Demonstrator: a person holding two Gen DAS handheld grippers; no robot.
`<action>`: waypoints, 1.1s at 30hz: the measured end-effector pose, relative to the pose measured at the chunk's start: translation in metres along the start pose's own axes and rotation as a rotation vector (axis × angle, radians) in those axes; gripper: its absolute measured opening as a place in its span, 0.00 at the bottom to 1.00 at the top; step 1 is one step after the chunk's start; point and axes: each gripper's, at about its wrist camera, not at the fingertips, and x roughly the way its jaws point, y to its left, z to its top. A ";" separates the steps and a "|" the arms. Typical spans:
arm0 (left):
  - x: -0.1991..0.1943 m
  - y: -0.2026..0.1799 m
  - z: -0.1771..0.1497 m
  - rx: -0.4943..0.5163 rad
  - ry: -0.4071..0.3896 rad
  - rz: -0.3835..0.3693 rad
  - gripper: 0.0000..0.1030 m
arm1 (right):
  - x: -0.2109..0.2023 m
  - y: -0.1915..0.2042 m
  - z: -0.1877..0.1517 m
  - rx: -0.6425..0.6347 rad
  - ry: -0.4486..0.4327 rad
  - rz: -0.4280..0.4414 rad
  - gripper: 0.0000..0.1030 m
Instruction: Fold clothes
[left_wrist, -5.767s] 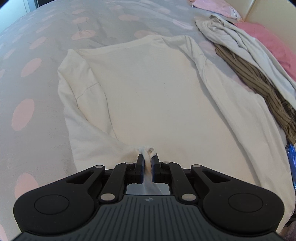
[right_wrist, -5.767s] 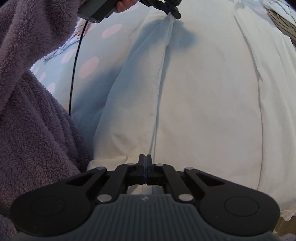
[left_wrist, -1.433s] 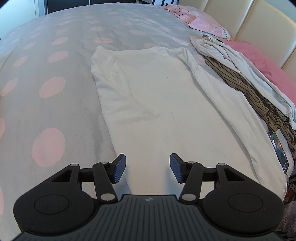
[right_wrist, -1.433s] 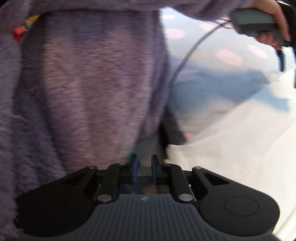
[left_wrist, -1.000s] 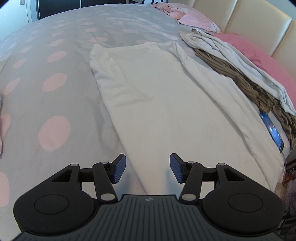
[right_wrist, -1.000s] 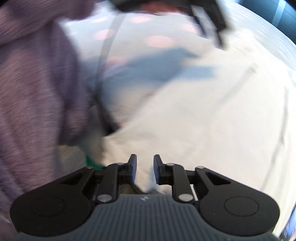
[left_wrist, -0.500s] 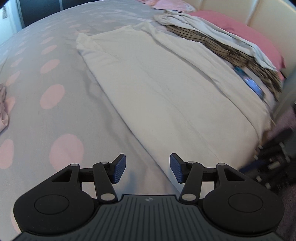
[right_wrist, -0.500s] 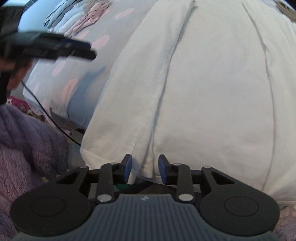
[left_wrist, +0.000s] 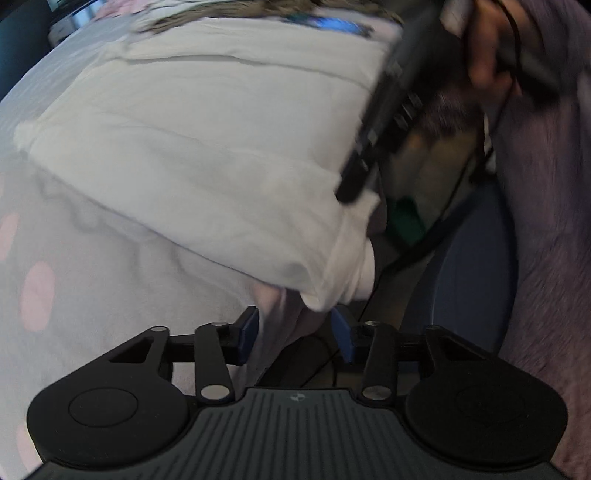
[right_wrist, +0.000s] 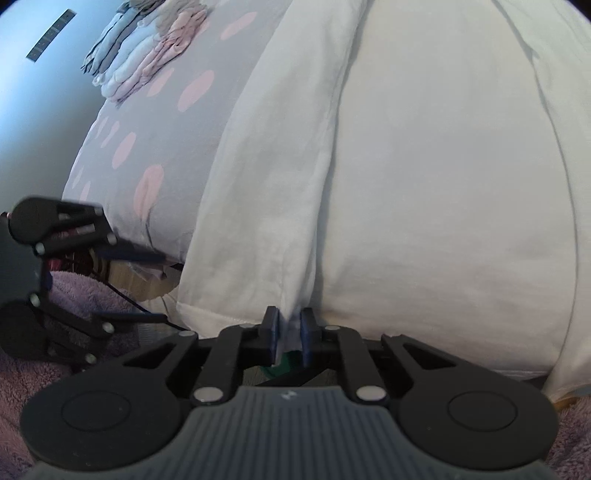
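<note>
White cotton fills most of both views: a long-sleeved white shirt (right_wrist: 424, 166) lies spread flat on a bed covered by a grey duvet with pink spots (right_wrist: 159, 110), its hem hanging at the near edge of the mattress.

The right tool (right_wrist: 288, 336) sits at that hem. Its blue pads are closing, with a bunched fold of the shirt's hem between them, and the cloth looks pinched from both sides. From there a long crease runs up the shirt away from the camera.

The left tool (left_wrist: 295, 332) is at the lower corner of the shirt (left_wrist: 207, 155), where the folded edge droops over the side of the bed. Its jaws are also closing, still well apart; the corner of the shirt and a pale fold of bedding hang between them, and the pads do not press on the cloth. The left wrist view is blurred.

In the left wrist view the right tool (left_wrist: 354, 184) shows as a dark shape at the hem, carried by a hand (left_wrist: 487, 44) in a fuzzy purple sleeve (left_wrist: 554, 203). In the right wrist view the left tool (right_wrist: 147, 284) appears at the left, beside the bed's corner.

A stack of folded pastel clothes (right_wrist: 140, 62) rests on the duvet, well apart from the shirt.
</note>
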 end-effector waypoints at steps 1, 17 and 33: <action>0.004 -0.006 0.000 0.047 0.004 0.013 0.32 | 0.008 0.003 0.001 0.009 -0.006 -0.011 0.13; 0.033 -0.050 0.006 0.369 -0.005 0.173 0.02 | -0.020 -0.002 -0.001 0.124 -0.118 0.082 0.11; 0.024 0.050 -0.026 -0.725 0.188 -0.228 0.00 | -0.017 0.021 0.002 -0.007 -0.061 -0.028 0.13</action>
